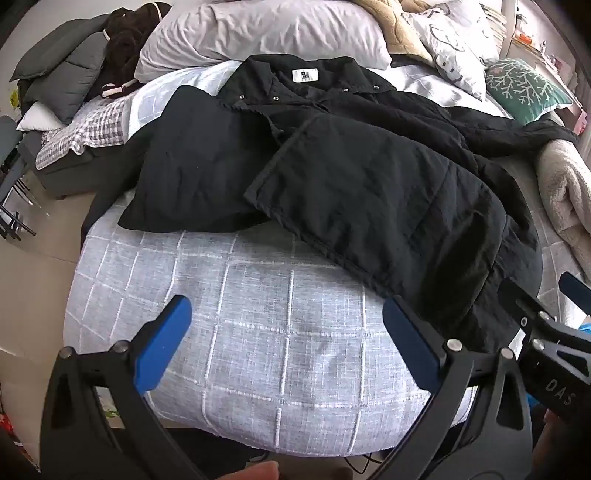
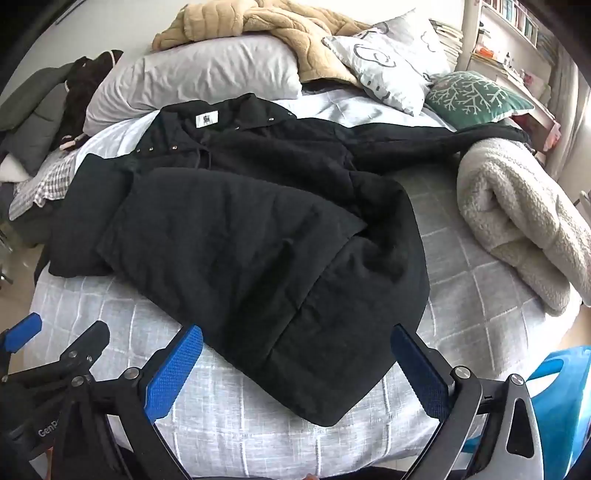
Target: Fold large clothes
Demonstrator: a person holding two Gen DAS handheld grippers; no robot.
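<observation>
A black quilted coat (image 1: 332, 177) lies spread on the bed (image 1: 258, 332), its collar and white label (image 1: 304, 75) toward the pillows and its hem toward the near edge. One front panel is folded over the body, and a sleeve (image 2: 443, 142) stretches off toward the green cushion (image 2: 476, 96). The left tool (image 1: 288, 339) hangs over the bare checked bedcover just short of the coat's hem, its blue-padded fingers (image 1: 162, 343) spread wide with nothing between them. The right tool (image 2: 295, 373) is likewise wide open — the coat's lower corner sits between its fingers in the right wrist view, but whether they touch the fabric I cannot tell. The two tools are close beside each other, each showing at the edge of the other's view. A rolled cream fleece blanket (image 2: 517, 218) rests on the bed's right side, near the coat — a grey pillow (image 1: 258, 33) and a tan blanket (image 2: 258, 26) lie at the head.
</observation>
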